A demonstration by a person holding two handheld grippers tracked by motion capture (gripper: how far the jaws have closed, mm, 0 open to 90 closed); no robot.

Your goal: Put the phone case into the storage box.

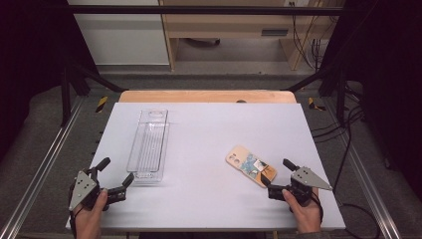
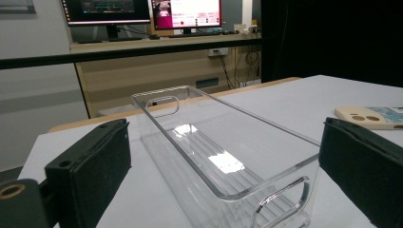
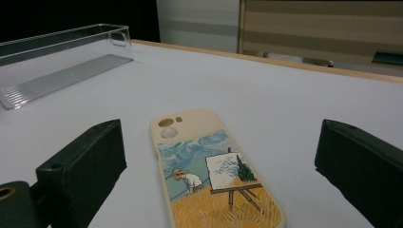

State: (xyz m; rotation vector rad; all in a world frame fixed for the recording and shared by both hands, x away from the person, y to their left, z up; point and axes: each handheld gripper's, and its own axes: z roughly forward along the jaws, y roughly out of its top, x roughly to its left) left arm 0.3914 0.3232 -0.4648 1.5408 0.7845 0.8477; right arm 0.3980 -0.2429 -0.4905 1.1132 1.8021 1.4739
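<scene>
A clear plastic bin (image 1: 148, 144) lies lengthwise on the left half of the white table (image 1: 209, 129); it holds nothing. My left gripper (image 1: 116, 176) stands open at the bin's near end, its jaws spread either side of that end (image 2: 223, 166) without touching it. A cream phone case (image 1: 251, 166) with a painted field scene lies flat at the right. My right gripper (image 1: 278, 175) is open just behind the case's near end, and the case (image 3: 209, 166) lies on the table between the two jaws, apart from both.
A wooden strip (image 1: 206, 96) edges the table's far side. Metal rails (image 1: 40, 169) run along both sides. Beyond are a wooden desk with monitors (image 2: 142, 12) and cables. The table's middle lies between the bin and the case.
</scene>
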